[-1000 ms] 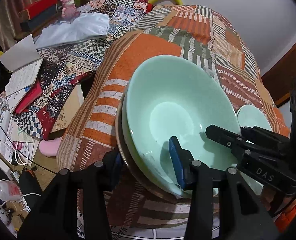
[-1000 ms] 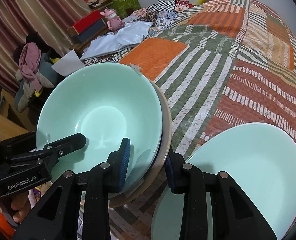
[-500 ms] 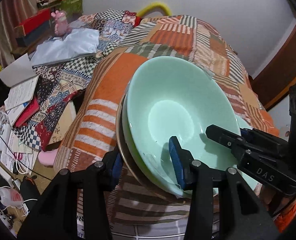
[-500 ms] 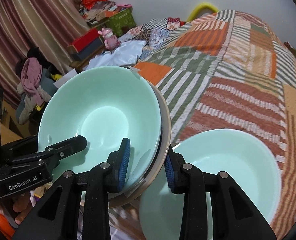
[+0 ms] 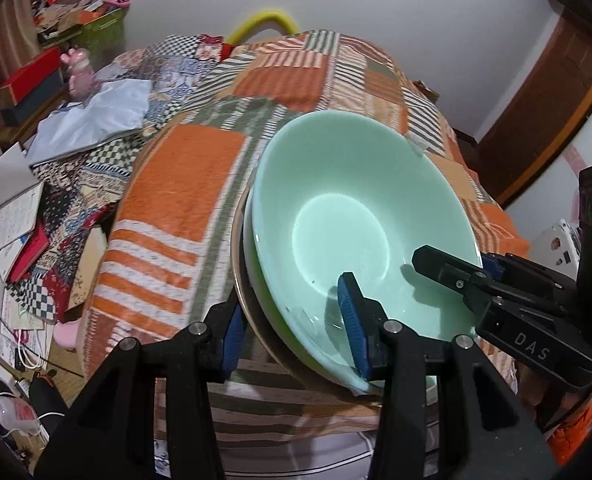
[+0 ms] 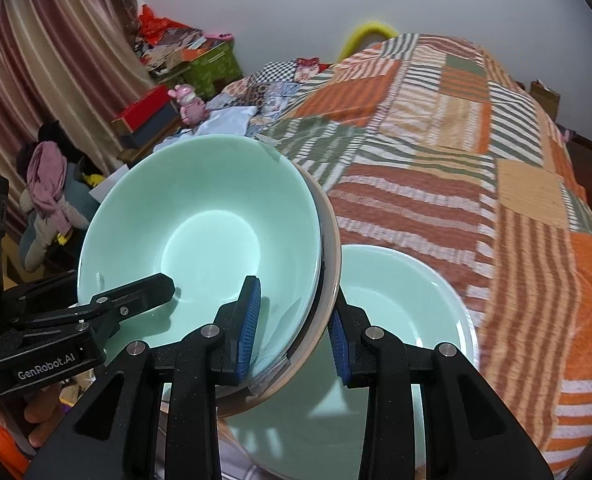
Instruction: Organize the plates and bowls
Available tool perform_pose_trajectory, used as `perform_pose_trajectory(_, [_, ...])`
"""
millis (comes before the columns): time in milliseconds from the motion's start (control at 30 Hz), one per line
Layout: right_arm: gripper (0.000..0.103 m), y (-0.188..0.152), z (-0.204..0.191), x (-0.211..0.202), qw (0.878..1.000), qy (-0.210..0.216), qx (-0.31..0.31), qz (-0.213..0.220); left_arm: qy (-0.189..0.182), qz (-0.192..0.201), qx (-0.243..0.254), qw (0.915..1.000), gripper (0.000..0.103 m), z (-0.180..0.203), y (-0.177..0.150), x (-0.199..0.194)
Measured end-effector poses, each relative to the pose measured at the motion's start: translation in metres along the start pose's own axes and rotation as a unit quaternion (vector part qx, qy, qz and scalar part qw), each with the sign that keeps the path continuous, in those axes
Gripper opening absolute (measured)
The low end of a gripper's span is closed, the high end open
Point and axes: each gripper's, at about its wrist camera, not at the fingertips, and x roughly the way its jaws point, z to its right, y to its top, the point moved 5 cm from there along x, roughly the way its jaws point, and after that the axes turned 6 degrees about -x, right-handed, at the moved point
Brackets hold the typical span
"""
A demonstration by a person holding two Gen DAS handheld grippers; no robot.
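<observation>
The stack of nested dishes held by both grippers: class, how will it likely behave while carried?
The stack of nested dishes looks glazed, so probably slippery and breakable if dropped. The left gripper and right gripper pinch only its near rim, so it may tilt. The loosely nested layers could shift.

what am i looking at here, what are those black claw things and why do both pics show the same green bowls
The black claws are two hand-held grippers, one in each of a person's hands. Each carries a camera looking along its fingers, so you get one picture per hand. Both the left gripper and the right gripper are clamped on the rim of one stack: a green bowl nested in other dishes, held above a bed with a patchwork cover. A second green bowl lies on the bed, below the stack.
</observation>
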Motion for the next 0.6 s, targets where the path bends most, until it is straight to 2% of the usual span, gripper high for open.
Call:
perform_pose_trajectory(367, [0.029,-0.022,0.033,-0.019,0.999,-0.024,0.029,-0.001,-0.019,-0.021,0.031,0.9991,0.044,0.042,-0.011,0.017])
perform_pose_trajectory(600, [0.029,-0.035,0.047,-0.021,0.998,-0.033,0.044,-0.010,-0.026,-0.041,0.042,0.9979,0.044,0.055,-0.019,0.033])
